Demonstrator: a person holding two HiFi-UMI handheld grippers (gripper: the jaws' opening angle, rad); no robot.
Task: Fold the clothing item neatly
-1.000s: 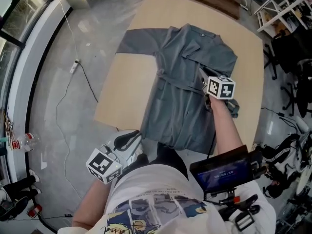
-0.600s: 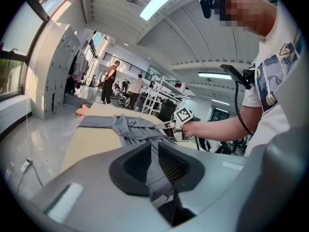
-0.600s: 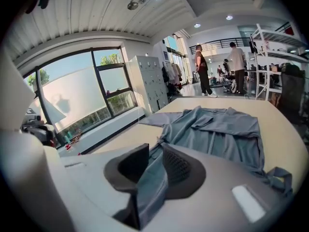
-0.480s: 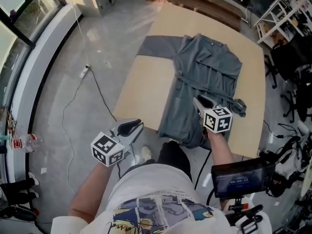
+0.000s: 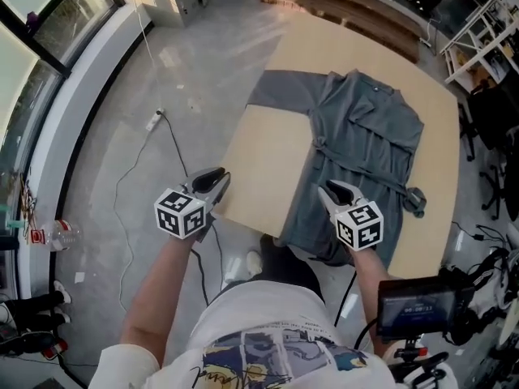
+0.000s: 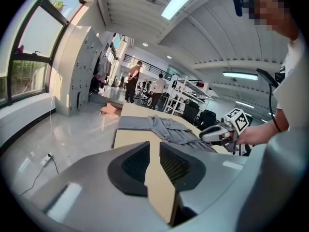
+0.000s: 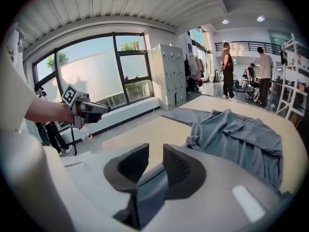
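On a pale, smooth wooden table (image 5: 268,160), in the head view: a grey garment (image 5: 365,136) of soft, creased cloth, spread out with the collar at the far end, one sleeve stretched flat to the left, a waist tie (image 5: 321,144) knotted at the middle, and the hem reaching the near edge. Just off the table's near left edge, the left gripper (image 5: 216,180), grey moulded plastic carrying a black-and-white marker cube; above the garment's lower part, near the hem, the right gripper (image 5: 328,190), built the same. In the left gripper view: two black, ribbed, wedge-shaped pads set in a rounded grey shell, standing a narrow slot apart. Has just been opening its jaws and grips nothing; shows only the tan tabletop through the slot, with the garment lying farther along it and the right gripper off to the right. In the right gripper view: the same ribbed black pads, parted by a slim gap. Shows grey cloth through the lower part of that gap, with no pinch on it visible; beyond the pads, bare tan wood, then the rumpled garment with the knotted tie at its near side, and the left gripper (image 7: 91,108) off to the left.
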